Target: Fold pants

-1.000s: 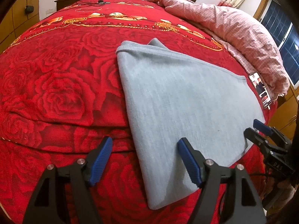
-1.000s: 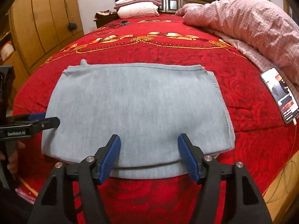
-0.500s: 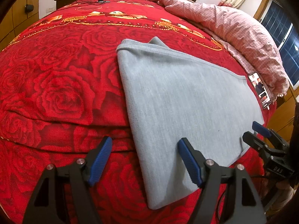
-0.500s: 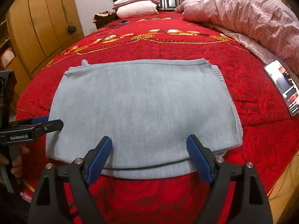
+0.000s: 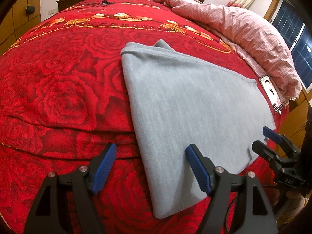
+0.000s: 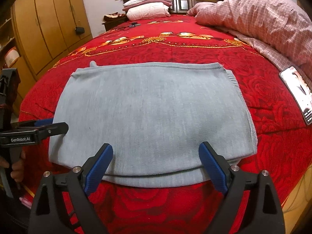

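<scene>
Right wrist view: the right gripper (image 6: 155,164), jaws wider apart than half a second ago, has backed slightly from the folded grey pants (image 6: 152,117), whose near edge lies between its fingertips on the red bedspread (image 6: 195,52). The left gripper (image 5: 150,163), jaws apart, straddles the pants' left edge. Judged: fold released, task near completion.

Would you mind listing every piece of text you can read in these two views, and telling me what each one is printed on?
"GenRobot.AI": on the black body of the left hand-held gripper, seen at the left edge of the right wrist view.
"DAS": my best reading of embossed letters on the right hand-held gripper, in the left wrist view; blurred.
The phone on the red bedspread shows a lit screen with lines of text, too small to read.
</scene>
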The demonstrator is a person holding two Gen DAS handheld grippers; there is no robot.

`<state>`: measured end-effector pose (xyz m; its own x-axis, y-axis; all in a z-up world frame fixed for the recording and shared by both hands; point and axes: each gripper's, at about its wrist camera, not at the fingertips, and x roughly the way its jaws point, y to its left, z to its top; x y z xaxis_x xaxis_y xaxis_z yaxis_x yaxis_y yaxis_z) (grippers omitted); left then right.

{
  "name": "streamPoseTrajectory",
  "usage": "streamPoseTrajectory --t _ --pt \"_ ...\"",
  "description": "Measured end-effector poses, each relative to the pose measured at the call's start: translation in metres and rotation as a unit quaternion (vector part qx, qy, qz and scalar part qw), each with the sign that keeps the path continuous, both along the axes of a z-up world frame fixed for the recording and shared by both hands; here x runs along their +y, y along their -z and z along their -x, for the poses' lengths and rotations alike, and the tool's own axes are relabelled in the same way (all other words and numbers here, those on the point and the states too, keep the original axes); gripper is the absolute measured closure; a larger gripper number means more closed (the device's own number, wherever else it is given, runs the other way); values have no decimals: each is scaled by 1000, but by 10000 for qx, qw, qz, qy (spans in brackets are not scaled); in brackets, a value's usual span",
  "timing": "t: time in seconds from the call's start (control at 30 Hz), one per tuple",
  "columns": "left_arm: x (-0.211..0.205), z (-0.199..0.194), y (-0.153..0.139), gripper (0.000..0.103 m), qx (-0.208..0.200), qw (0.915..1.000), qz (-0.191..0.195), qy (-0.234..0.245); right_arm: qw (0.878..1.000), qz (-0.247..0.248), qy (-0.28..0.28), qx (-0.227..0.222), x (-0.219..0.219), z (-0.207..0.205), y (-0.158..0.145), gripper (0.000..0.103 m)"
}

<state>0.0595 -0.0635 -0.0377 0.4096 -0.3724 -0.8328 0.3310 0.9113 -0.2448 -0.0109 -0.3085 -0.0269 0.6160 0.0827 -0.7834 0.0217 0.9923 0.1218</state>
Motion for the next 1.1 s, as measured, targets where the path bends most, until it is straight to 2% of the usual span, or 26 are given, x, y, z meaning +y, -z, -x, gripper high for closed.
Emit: streamPoseTrajectory --t 0.13,0.2,0.4,0.53,0.7,0.9,1.1 --pt "0 1 0 28 -16 10000 -8 -4 10000 73 -7 8 2 -1 1 11" --pt "0 1 -1 37 -24 10000 35 15 9999 106 -10 8 3 -1 1 10" --pt "-4 3 -2 54 0 9998 135 145 9998 180 -37 12 4 -3 1 9" --pt "-7 3 -2 60 26 9997 182 190 9996 282 -41 36 7 -3 2 8" --pt "-6 4 -7 83 -26 9994 288 178 9995 310 -47 40 7 -3 1 8" --pt "0 7 -23 88 -157 9988 408 239 9996 252 32 110 6 -1 -5 12" --pt "-1 13 -51 90 -395 9968 558 418 9994 -296 169 112 -7 7 -20 18"
